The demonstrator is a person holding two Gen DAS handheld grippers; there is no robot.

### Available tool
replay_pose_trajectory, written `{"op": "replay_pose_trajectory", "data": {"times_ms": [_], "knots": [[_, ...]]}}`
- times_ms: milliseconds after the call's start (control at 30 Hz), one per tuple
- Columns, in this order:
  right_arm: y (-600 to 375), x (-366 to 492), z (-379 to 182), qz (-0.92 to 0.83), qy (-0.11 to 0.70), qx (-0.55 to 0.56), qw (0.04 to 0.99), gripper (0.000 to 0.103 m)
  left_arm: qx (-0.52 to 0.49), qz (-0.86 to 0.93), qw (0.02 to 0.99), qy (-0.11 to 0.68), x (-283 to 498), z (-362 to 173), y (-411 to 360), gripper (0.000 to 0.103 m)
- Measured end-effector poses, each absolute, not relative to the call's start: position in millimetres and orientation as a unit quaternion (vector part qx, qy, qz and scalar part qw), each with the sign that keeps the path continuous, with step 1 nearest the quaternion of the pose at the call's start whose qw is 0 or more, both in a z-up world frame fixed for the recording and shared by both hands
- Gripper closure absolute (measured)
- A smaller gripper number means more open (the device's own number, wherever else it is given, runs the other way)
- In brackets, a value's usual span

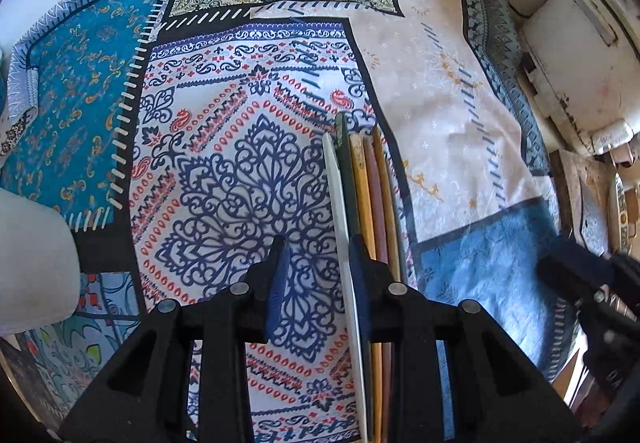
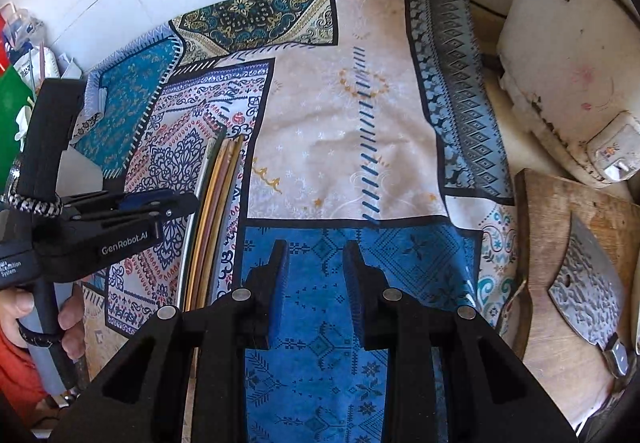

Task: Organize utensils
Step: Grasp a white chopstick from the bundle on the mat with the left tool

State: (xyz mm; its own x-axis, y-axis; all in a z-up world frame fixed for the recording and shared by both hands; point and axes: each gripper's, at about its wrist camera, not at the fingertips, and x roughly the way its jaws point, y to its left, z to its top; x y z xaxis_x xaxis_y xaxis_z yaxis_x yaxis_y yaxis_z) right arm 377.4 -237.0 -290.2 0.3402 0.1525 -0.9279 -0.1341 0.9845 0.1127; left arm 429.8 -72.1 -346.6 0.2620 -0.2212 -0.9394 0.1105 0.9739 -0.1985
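both jaws stand parted, grasping nothing. shift the left gripper sideways so the chopsticks, now outside its right jaw, sit between.

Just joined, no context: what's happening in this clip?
A person holds a gripper in each hand over a patchwork-print tablecloth. Both are open and empty. The left gripper hangs beside a row of coloured chopsticks lying side by side; the right gripper hovers over a blue patch. A cleaver lies on a wooden board.
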Motion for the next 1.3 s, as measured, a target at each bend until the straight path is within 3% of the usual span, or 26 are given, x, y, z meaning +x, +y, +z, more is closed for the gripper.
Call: {"op": "replay_pose_trajectory", "data": {"times_ms": [233, 300, 333, 1300], "knots": [[-236.0, 380.8, -298.4, 0.101, 0.577, 0.012, 0.810, 0.078, -0.074, -0.103, 0.786, 0.605, 440.5, -345.9, -72.0, 0.081], [-236.2, 380.7, -298.3, 0.105, 0.577, 0.013, 0.810, 0.078, -0.069, -0.097, 0.787, 0.605, 444.4, -346.1, -72.5, 0.094], [-236.5, 380.7, -297.7, 0.106, 0.576, 0.015, 0.810, 0.078, -0.067, -0.096, 0.786, 0.607, 446.4, -347.0, -73.4, 0.095], [-232.6, 375.7, -299.6, 0.108, 0.583, 0.038, 0.804, 0.078, -0.032, -0.148, 0.767, 0.624, 442.3, -354.2, -99.9, 0.098]]}}
